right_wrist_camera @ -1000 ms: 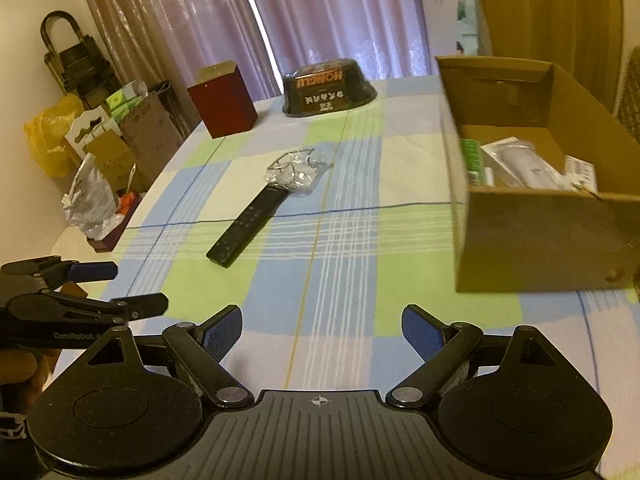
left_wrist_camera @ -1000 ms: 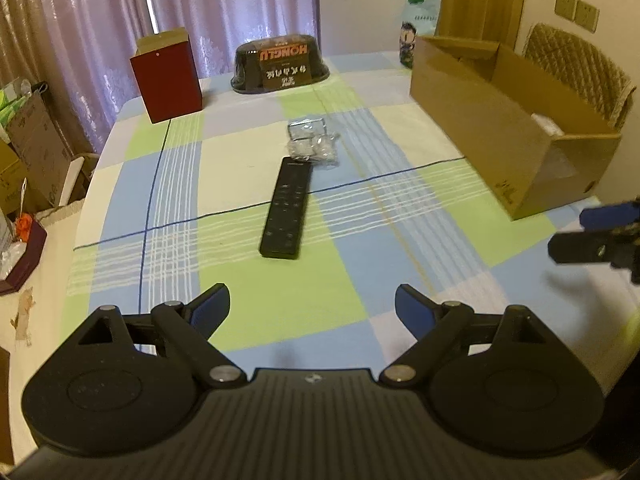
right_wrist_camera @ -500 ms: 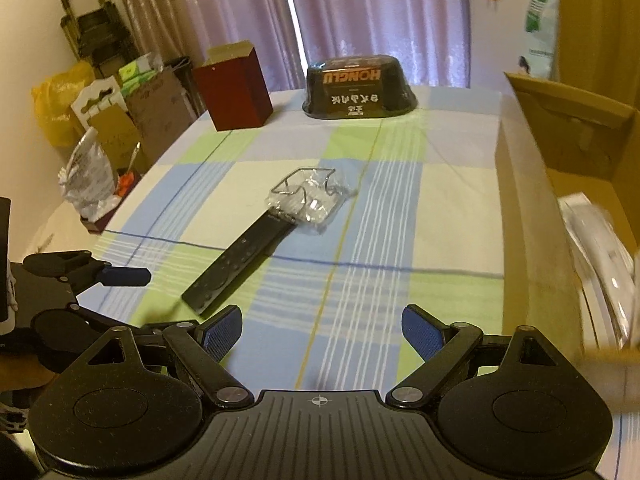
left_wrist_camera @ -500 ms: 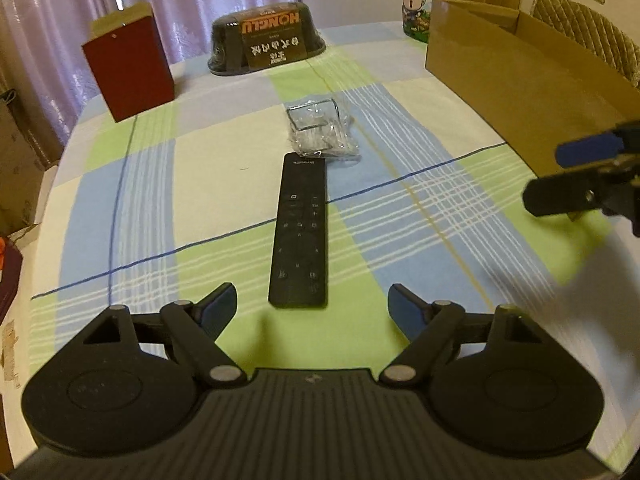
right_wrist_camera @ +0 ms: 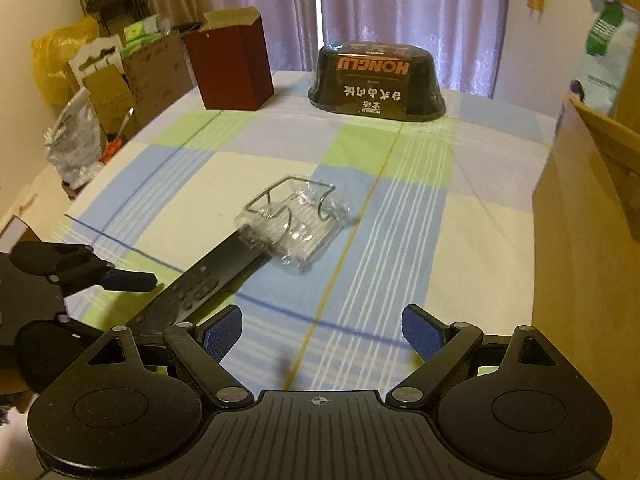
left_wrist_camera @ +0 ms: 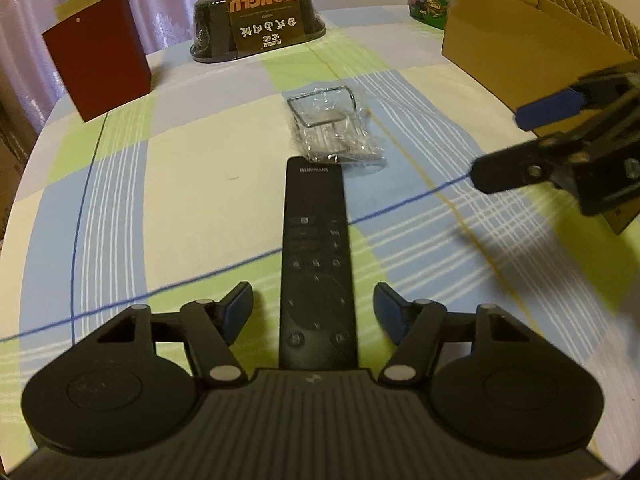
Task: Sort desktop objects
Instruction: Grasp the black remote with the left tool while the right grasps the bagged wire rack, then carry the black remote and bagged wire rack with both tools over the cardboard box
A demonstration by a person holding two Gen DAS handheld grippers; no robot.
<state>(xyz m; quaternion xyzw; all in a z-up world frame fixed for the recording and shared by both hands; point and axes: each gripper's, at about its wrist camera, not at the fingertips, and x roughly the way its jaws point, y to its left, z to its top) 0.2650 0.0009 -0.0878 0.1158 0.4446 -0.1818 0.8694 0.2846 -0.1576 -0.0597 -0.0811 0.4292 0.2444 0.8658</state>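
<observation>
Far left, red box (left_wrist_camera: 98, 50) upright, out of the way; L gripper (left_wrist_camera: 314, 310) wide open, fingers either side of remote's (left_wrist_camera: 316, 256) near end, lined up lengthwise, prob. for a grab; remote flat mid-worktop, far end touching wire rack in plastic (left_wrist_camera: 334, 124); R gripper (right_wrist_camera: 322, 330) also wide, empty, near carton (right_wrist_camera: 588, 216) at right, likely the drop spot.

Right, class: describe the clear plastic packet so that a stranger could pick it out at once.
Start at the checked blue, green and cream tablecloth and find the long black remote control at its middle. At the remote's far end lies the crinkled clear plastic packet; unlike its neighbours it is see-through, with a bent metal wire frame.
</observation>
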